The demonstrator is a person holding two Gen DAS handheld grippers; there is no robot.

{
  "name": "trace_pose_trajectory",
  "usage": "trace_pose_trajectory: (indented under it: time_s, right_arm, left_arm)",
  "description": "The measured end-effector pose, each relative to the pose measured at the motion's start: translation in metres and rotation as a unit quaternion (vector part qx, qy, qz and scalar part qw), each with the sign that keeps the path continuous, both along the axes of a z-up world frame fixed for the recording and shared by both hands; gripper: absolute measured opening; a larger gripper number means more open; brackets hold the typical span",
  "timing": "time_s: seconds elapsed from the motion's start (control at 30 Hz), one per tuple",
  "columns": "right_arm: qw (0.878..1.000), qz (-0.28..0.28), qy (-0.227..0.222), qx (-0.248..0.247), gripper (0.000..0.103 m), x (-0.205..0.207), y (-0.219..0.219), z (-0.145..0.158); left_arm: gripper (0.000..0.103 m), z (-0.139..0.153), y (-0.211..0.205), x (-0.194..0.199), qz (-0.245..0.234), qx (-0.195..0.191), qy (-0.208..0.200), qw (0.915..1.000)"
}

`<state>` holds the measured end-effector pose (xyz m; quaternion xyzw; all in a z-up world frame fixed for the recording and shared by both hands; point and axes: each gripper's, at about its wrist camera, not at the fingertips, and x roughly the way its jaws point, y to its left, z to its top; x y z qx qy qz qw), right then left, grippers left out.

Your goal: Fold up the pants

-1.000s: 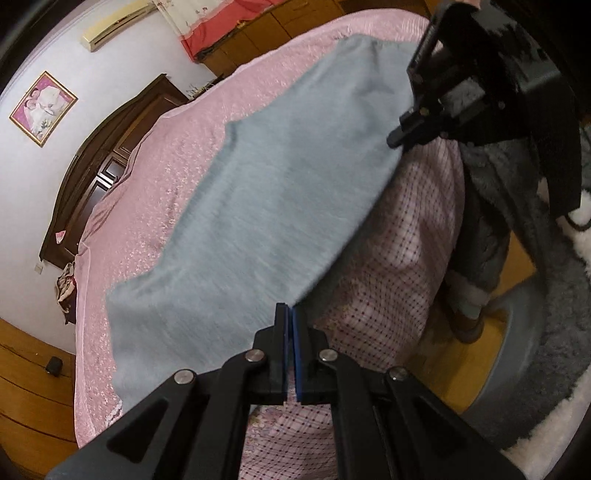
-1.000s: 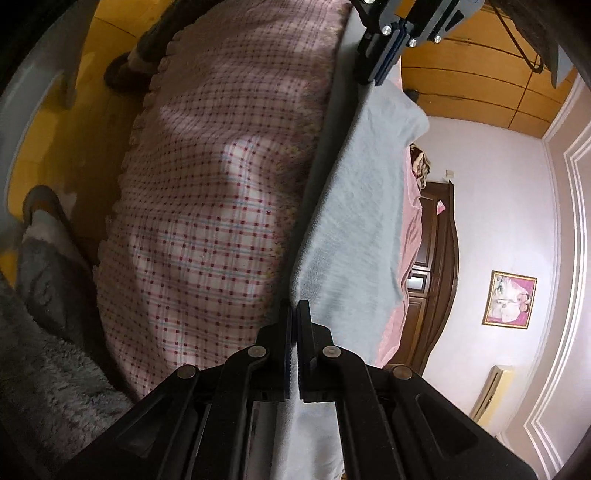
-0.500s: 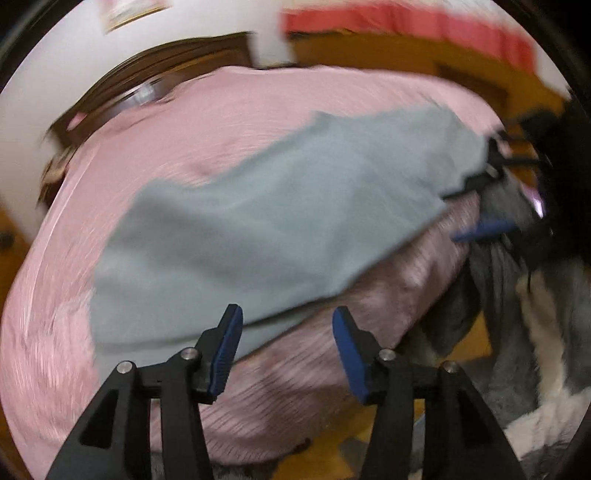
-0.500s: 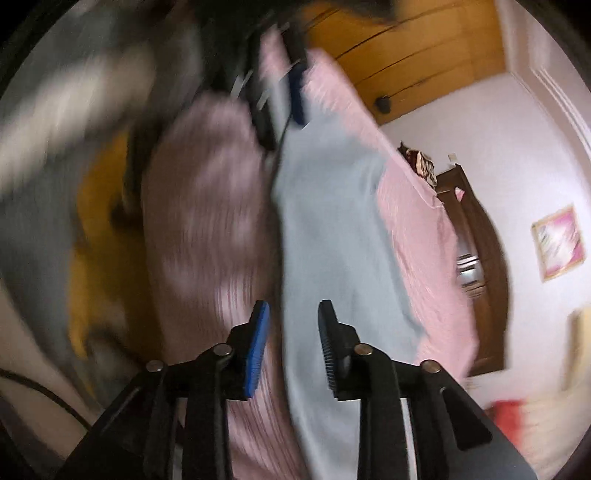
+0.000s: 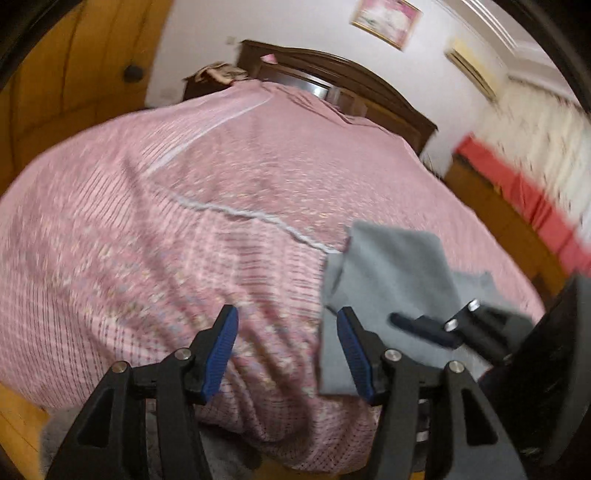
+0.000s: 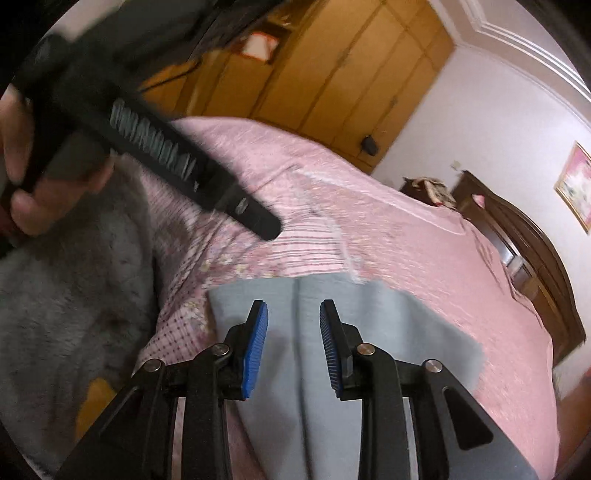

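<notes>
The grey pants (image 5: 391, 273) lie folded on the pink bed (image 5: 184, 221), close to its near edge. My left gripper (image 5: 286, 317) hovers over bare bedspread just left of the pants. Its jaws are opening and nothing is between them. My right gripper (image 6: 293, 310) hangs open directly above the pants (image 6: 373, 325), over a lengthwise crease, its blue pads clear of the cloth. In the left wrist view the right gripper's fingers (image 5: 421, 328) show blurred over the pants. In the right wrist view a hand (image 6: 22, 206) holds the left gripper (image 6: 264, 223) at upper left.
A dark wooden headboard (image 5: 351, 85) closes the far end of the bed. Wooden wardrobes (image 6: 332, 74) line the wall. The person's fluffy grey garment (image 6: 62, 295) fills the space at the bed's near edge. A framed picture (image 5: 386, 18) hangs on the wall.
Both grippers were shut on the pants' edge a second ago; both have let go and opened. They swung across and rolled upright, and the pants now lie folded on the bed.
</notes>
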<state>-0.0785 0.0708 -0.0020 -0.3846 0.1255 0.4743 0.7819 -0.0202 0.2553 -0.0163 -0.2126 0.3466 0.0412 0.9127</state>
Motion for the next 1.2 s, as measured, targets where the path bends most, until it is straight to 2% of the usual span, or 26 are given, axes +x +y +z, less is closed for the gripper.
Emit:
trace_pose_trajectory:
  time_s: [0.17,0.27,0.33,0.4,0.47,0.6,0.67,0.97,1.2]
  right_arm:
    - [0.999,-0.026,-0.04,-0.006,0.029,0.006,0.017,-0.017]
    - [0.995,-0.03,-0.094,-0.024,0.028,0.003,0.02,-0.031]
    - [0.993,-0.029,-0.112,-0.028,0.018,0.0,0.026,-0.037]
    - [0.994,-0.028,-0.106,-0.025,0.012,-0.001,0.028,-0.037]
    - [0.995,-0.029,-0.094,-0.019,0.011,-0.004,0.023,-0.036]
    - [0.996,-0.035,-0.077,-0.006,0.01,0.003,0.018,-0.028]
    - [0.996,-0.033,-0.079,0.0,0.004,0.005,0.016,-0.022]
    - [0.995,0.025,-0.093,0.003,0.003,-0.03,0.011,-0.005]
    - [0.989,0.077,-0.12,-0.036,0.003,-0.056,0.011,-0.019]
  left_arm:
    - [0.06,-0.006,0.022,-0.015,0.012,-0.065,-0.023,0.9976]
    - [0.061,-0.005,0.024,-0.02,0.019,-0.063,-0.027,0.9975]
    - [0.061,-0.002,0.021,-0.022,0.014,-0.05,-0.029,0.9982]
    - [0.062,0.003,0.009,-0.021,0.009,-0.04,-0.029,0.9987]
    - [0.062,0.002,0.007,-0.02,0.005,-0.036,-0.028,0.9989]
    - [0.062,0.0,0.01,-0.023,0.009,-0.051,-0.033,0.9981]
    - [0.062,0.0,0.012,-0.024,0.012,-0.055,-0.036,0.9978]
    - [0.062,-0.001,0.011,-0.021,0.012,-0.053,-0.033,0.998]
    - [0.062,-0.002,0.012,-0.021,0.013,-0.052,-0.033,0.998]
